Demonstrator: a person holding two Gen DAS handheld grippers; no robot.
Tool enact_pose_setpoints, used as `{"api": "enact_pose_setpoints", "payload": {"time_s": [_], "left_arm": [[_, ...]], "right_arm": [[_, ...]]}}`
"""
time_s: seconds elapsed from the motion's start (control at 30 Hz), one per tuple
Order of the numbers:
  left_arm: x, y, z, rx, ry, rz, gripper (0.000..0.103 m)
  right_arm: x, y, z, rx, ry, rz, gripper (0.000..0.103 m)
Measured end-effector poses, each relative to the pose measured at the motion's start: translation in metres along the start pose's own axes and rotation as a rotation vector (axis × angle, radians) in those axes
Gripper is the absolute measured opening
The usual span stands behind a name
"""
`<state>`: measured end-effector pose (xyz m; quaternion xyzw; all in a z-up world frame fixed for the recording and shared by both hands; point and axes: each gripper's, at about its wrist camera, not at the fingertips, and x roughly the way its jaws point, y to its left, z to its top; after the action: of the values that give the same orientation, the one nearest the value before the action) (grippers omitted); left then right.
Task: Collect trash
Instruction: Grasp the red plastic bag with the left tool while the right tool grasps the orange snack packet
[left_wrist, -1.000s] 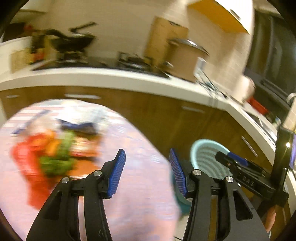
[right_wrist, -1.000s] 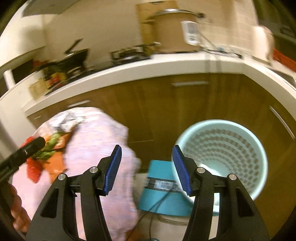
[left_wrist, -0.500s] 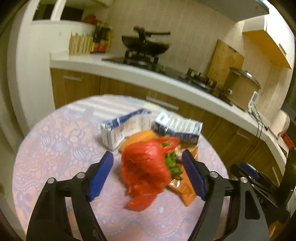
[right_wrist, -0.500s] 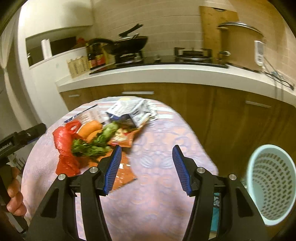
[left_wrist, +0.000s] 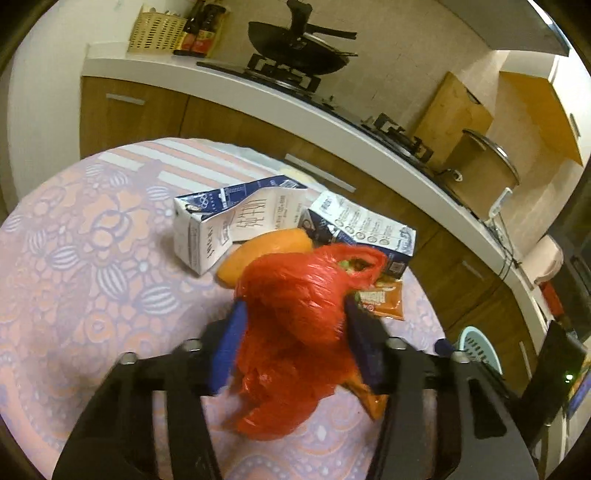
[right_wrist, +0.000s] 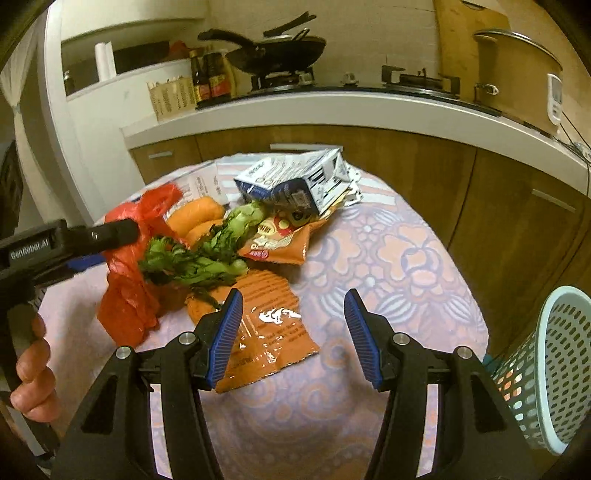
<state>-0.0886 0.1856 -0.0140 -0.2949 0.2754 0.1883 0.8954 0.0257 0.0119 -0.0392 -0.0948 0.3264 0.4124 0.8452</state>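
The left gripper (left_wrist: 293, 343) is sitting at lower centre of the left wrist view, with its blue pads (left_wrist: 229, 345) pressing against both sides of the red plastic bag (left_wrist: 295, 314). The jaws are clamped on that bag. In the right wrist view the same gripper (right_wrist: 92, 236) is entering from the left edge, and the bag (right_wrist: 127, 295) is hanging beneath it, just left of centre.

The right gripper (right_wrist: 293, 332) is occupying the lower centre of the right wrist view. Its jaws are standing wide apart and are gripping nothing. An orange snack wrapper (right_wrist: 266, 325) is lying flat on the tablecloth (right_wrist: 388, 266) directly below and between the fingers.

The remaining trash is lying in a cluster at centre frame of the right wrist view:
- Green leafy vegetable scraps (right_wrist: 199, 254) are resting beside the red bag, touching it.
- An orange peel piece (right_wrist: 195, 214) is lying just behind the greens.
- A second snack packet (right_wrist: 280, 240) is lying right of the greens.
- A crushed milk carton (right_wrist: 295, 184) is lying at upper centre, overlapping that packet.
- Another milk carton (left_wrist: 229, 221) is showing at centre of the left wrist view, left of the first.

The light blue perforated waste basket (right_wrist: 554, 369) is standing at the lower right edge of the right wrist view, off the table. A wok (right_wrist: 280, 51) is sitting on the stove at top centre.
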Motion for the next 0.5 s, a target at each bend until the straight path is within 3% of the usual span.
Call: {"api": "enact_pose_setpoints", "payload": {"time_s": [0.07, 0.1, 0.17, 0.5], "left_arm": [[-0.004, 0.0, 0.0, 0.001, -0.008, -0.028, 0.025], [-0.006, 0.0, 0.0, 0.0, -0.01, -0.039, 0.021], [-0.012, 0.001, 0.0, 0.006, -0.024, -0.029, 0.02], [-0.044, 0.012, 0.006, -0.007, -0.095, -0.044, 0.018]], "right_arm": [[0.002, 0.004, 0.0, -0.014, 0.015, 0.007, 0.064], [0.003, 0.005, 0.0, -0.018, 0.02, 0.013, 0.068], [0.005, 0.008, 0.001, -0.026, 0.033, 0.027, 0.077], [0.036, 0.028, 0.003, -0.119, 0.163, 0.019, 0.091]]}}
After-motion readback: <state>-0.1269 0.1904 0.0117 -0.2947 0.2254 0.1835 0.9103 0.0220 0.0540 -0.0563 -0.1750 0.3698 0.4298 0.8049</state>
